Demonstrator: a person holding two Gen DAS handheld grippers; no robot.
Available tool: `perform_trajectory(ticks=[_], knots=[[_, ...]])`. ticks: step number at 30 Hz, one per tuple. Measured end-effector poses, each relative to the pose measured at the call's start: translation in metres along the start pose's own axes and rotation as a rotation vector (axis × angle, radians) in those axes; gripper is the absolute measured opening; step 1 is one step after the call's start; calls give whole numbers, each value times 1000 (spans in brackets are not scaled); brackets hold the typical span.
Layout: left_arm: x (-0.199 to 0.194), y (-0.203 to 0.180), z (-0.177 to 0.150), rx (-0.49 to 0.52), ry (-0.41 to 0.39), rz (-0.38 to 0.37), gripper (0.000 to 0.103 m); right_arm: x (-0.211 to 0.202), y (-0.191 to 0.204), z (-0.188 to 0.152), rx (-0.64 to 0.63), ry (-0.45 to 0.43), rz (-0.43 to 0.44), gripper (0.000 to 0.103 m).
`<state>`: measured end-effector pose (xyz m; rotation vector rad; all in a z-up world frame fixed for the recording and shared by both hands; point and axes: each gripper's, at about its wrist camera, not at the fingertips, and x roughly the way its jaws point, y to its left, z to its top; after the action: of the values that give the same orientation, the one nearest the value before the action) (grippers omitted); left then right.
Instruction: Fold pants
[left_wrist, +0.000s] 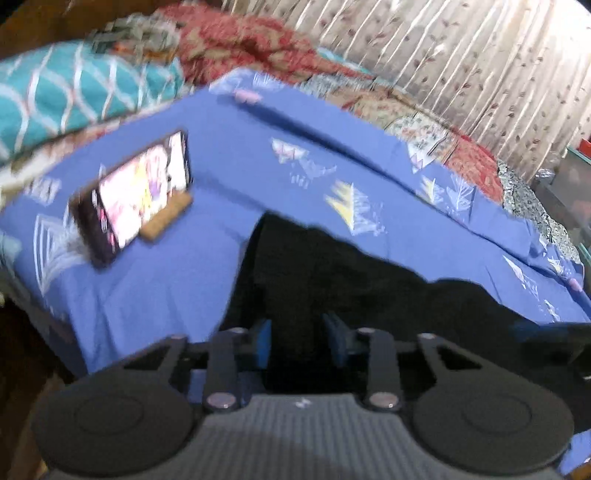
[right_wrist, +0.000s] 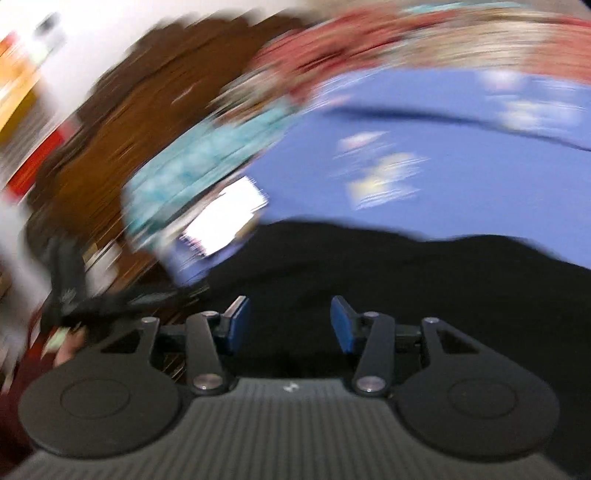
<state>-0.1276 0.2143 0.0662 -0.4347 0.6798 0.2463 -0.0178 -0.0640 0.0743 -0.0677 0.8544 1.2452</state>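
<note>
- Your left gripper (left_wrist: 297, 341) is standing narrowly open over the black pants (left_wrist: 332, 280), gripping nothing.
- Your right gripper (right_wrist: 290, 325) is gaping wider, empty.
- Pants are lying across the bed (left_wrist: 229, 155); their long axis is unclear.

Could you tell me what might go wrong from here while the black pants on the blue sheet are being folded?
1. The lit phone stands propped on the blue sheet beside the black pants; tugging the fabric might topple it.
2. The right wrist view is heavily blurred, so the open right gripper could grab the wrong spot.
</note>
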Motion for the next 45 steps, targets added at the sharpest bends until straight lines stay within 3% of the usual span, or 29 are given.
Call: perform_trajectory(ticks=[1,2,3,5,8,10,13,15,16,17,18,20,22,24,26,29,32,34,35,37,39,42,45], knots=[[-9,-2,3,5,-36,-1,10,22,13,2,-46,40,27,51],[-19,-1,9,2,-78,-15,10,40,23,3,-84,74,32,51],[-31,-1,14,-6,-130,-28,10,59,31,4,-116,107,22,44],[-55,-2,18,0,-256,-51,10,87,43,10,-166,153,-37,10],[-71,1,10,11,-397,-45,11,85,55,10,-225,65,-58,10],[-48,7,1,8,-331,-3,12,96,57,12,-259,64,-109,15],[-2,23,-17,-21,-95,114,17,136,41,-12,-215,253,-136,19],[-8,37,-28,-74,-100,103,22,133,34,-17,-179,232,-118,28],[-16,45,-31,-101,-118,98,28,128,32,-14,-162,230,-94,32],[-23,52,-33,-132,-129,101,43,119,29,-8,-142,211,-76,37],[-28,58,-33,-166,-136,98,46,107,28,-7,-130,177,-69,39],[-30,70,-30,-223,-122,46,47,84,23,-2,-98,103,-76,39],[-28,75,-25,-261,-88,-29,59,69,14,6,-37,41,-80,40],[-16,75,-22,-286,-55,-96,89,56,6,5,20,11,-84,41],[3,75,-22,-316,-9,-155,98,53,1,0,49,7,-85,41],[29,69,-29,-364,71,-243,98,71,2,-6,46,47,-99,41],[48,60,-34,-368,94,-255,98,93,2,-11,48,111,-90,39],[52,52,-34,-340,75,-227,77,100,-4,-20,85,169,-84,39],[51,48,-32,-318,62,-186,49,108,-6,-24,102,182,-90,39],[44,47,-28,-279,42,-173,29,107,-3,-25,92,165,-87,38],[24,41,-21,-237,-14,-194,26,103,0,-19,98,149,-57,37],[-2,21,-18,-81,-124,-160,26,92,3,-13,114,84,21,37],[13,25,-23,-78,-73,-102,27,103,8,-14,92,112,2,37]])
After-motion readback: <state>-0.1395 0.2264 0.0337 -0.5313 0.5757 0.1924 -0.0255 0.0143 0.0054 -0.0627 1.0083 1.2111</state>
